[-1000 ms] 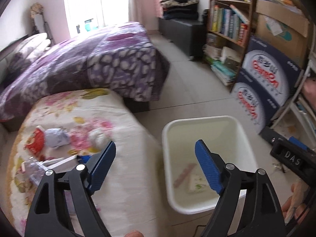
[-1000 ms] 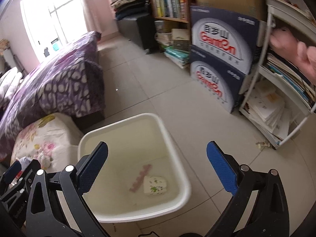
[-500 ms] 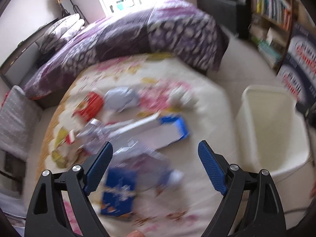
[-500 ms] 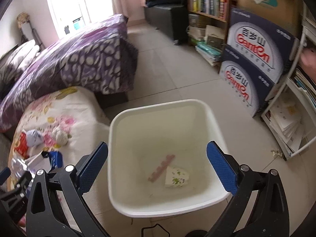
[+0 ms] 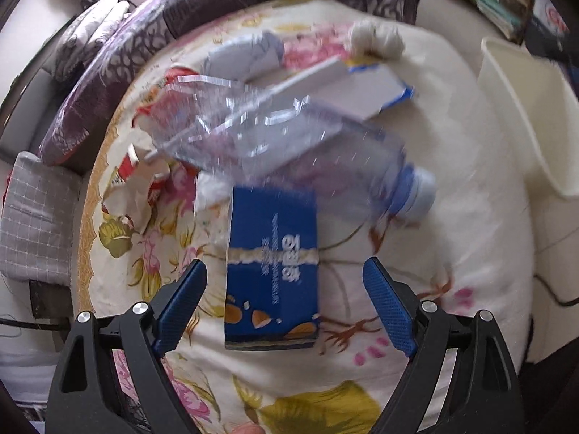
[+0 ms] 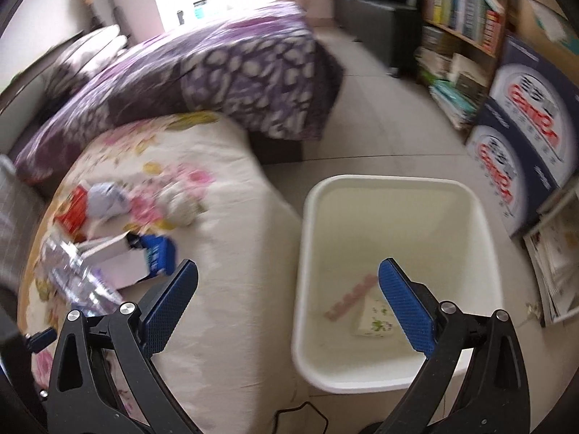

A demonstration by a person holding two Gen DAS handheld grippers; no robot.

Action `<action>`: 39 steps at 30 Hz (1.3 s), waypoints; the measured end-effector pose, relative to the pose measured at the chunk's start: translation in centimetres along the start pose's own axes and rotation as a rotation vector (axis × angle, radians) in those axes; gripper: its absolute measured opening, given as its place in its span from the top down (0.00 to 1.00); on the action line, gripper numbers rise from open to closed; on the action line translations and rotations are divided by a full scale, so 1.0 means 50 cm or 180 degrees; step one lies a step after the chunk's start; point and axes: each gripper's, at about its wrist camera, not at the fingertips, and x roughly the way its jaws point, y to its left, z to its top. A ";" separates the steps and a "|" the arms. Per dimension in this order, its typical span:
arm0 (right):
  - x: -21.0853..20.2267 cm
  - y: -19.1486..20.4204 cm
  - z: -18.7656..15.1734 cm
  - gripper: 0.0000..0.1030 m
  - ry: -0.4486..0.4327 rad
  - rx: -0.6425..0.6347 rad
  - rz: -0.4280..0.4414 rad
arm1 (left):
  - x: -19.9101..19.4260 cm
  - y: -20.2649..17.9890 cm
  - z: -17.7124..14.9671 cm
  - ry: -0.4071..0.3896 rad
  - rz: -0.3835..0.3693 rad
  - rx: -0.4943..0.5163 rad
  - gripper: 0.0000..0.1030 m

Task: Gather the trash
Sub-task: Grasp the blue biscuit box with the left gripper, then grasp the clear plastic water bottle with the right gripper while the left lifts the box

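Fingers (image 5: pixel 188 302) of left gripper (image 5: pixel 286 303) spread wide, grasping nothing, straddling blue carton (image 5: pixel 271 271) lying on bed (image 5: pixel 470 235) for pickup; right gripper (image 6: pixel 289 303) released, hanging by white bin (image 6: pixel 485 238) awaiting trash.

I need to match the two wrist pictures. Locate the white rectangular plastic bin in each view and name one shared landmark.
Left wrist: white rectangular plastic bin at the upper right edge, only partly in frame.
Right wrist: lower right of centre, its rim fully visible, partly behind the right gripper.
Shared landmark: crumpled off-white paper wad on the floral cover.
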 end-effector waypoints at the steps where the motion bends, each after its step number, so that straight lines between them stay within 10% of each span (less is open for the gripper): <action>1: 0.003 0.010 -0.002 0.07 0.0020 -0.0038 0.0032 | 0.011 0.008 -0.007 0.0030 -0.0027 0.0003 0.17; 6: 0.025 0.060 -0.007 0.07 0.0133 -0.0242 0.0288 | 0.041 0.053 -0.031 0.0119 -0.0204 -0.0076 0.44; 21: 0.046 0.312 -0.085 0.07 0.0402 -0.1614 0.1184 | 0.002 0.287 -0.065 -0.0070 -0.0443 -0.0943 0.45; 32: 0.085 0.412 -0.127 0.07 0.0414 -0.2020 0.1081 | -0.005 0.373 -0.072 -0.0214 -0.0519 -0.1403 0.45; 39: 0.058 0.385 -0.095 0.45 0.0290 -0.1628 0.1264 | -0.018 0.377 -0.064 -0.0360 -0.0534 -0.1480 0.45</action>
